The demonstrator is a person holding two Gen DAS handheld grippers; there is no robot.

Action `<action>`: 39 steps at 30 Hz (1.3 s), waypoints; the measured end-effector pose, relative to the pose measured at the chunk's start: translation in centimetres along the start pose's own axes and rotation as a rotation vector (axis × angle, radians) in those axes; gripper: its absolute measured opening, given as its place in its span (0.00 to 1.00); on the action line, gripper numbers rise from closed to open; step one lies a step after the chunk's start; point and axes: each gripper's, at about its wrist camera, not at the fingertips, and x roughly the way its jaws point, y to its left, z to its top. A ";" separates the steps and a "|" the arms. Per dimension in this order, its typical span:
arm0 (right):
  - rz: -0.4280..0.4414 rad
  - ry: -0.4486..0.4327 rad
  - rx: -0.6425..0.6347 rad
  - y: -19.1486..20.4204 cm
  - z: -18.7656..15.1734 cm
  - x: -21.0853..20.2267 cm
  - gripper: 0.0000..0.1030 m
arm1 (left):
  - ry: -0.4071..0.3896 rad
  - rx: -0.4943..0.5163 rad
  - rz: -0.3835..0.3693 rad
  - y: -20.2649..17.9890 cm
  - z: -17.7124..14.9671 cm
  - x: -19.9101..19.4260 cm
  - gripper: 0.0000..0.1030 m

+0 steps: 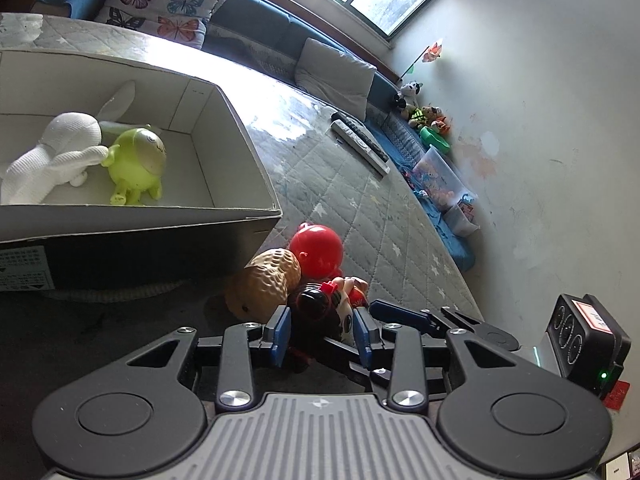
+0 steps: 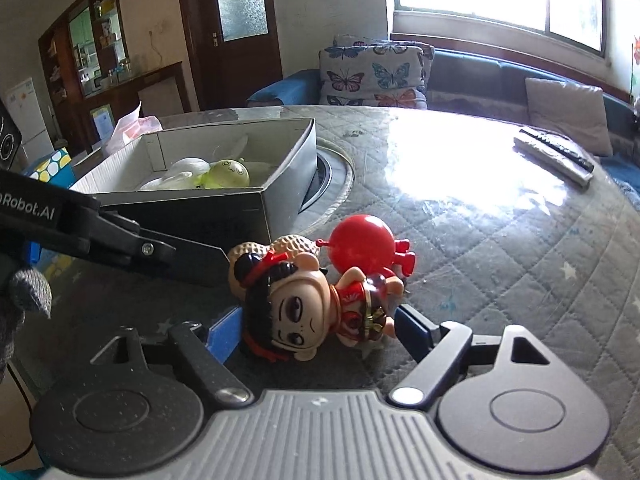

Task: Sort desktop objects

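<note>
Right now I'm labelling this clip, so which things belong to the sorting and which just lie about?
Job: doll, peanut toy, red toy, box with white plush and green toy, both grippers.
Lying about: remotes, butterfly cushion.

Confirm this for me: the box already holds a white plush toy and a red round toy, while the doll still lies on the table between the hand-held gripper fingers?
Not quite. The toy beside the white plush toy in the box is green, as the left wrist view shows; the red round toy is outside on the table. The doll does lie there.
</note>
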 end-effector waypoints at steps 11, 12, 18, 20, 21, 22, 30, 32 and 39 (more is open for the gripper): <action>0.044 0.006 0.020 -0.3 0.0 1.4 0.89 | 0.030 0.000 -0.010 -0.2 0.0 1.1 0.36; 0.043 0.004 0.017 -0.2 0.0 1.5 0.90 | 0.031 0.004 -0.009 -0.2 0.0 1.2 0.36; 0.028 -0.002 0.005 -0.1 -0.1 1.8 0.90 | 0.035 0.022 0.009 -0.2 0.1 1.7 0.36; 0.022 -0.004 -0.002 0.1 -0.2 1.7 0.90 | 0.046 0.030 0.020 -0.2 0.1 2.1 0.36; 0.020 -0.005 -0.004 0.1 -0.3 1.7 0.90 | 0.054 0.035 0.025 -0.2 0.1 2.2 0.36; 0.024 -0.007 -0.006 0.1 -0.3 1.7 0.89 | 0.057 0.039 0.028 -0.2 0.1 2.4 0.37; 0.019 -0.013 -0.014 0.4 -0.5 1.4 0.85 | 0.057 0.099 0.055 -0.9 -0.5 2.4 0.38; 0.027 -0.012 -0.011 0.4 -0.6 1.1 0.84 | 0.066 0.120 0.056 -1.2 -0.8 2.2 0.39; 0.058 -0.009 -0.042 1.2 -1.6 -0.1 0.83 | 0.075 0.167 0.061 -1.2 -1.7 1.3 0.40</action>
